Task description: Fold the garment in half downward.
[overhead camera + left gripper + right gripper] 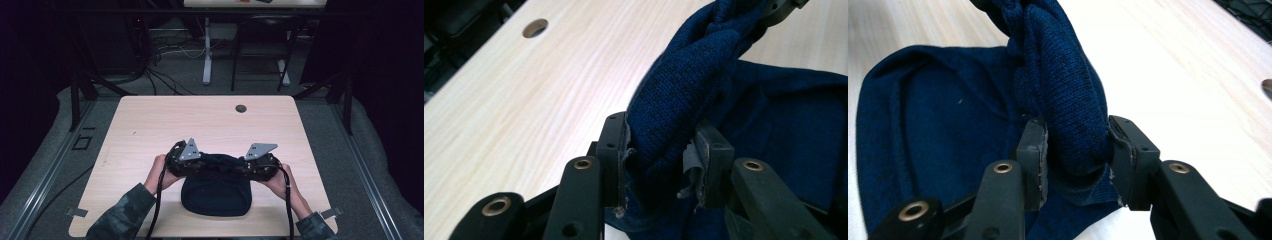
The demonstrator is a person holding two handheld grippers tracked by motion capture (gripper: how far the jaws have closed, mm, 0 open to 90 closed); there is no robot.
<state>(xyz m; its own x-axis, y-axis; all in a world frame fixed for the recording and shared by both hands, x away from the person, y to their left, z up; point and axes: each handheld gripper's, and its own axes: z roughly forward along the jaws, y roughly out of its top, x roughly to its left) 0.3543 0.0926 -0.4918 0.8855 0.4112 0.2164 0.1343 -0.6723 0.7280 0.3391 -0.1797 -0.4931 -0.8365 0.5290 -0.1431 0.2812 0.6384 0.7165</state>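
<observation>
A dark blue knitted hat point(216, 196) lies on the near middle of the pale wooden table point(200, 120), its far edge bunched up and lifted. My left gripper point(202, 165) holds that edge at its left end, and in the left gripper view it point(659, 142) is shut on a thick fold of the hat point(684, 85). At the right end my right gripper point(241, 166) does the same. The right gripper view has it point(1075, 145) pinching a rolled fold, with the rest of the hat point(923, 125) spread flat behind. The two grippers face each other, with the bunched edge stretched between them.
A round cable hole point(241, 108) sits in the table's far middle. Beyond the far edge, cables and the legs of another table point(207, 55) stand on the floor. Dark frame posts point(75, 95) flank the table on both sides.
</observation>
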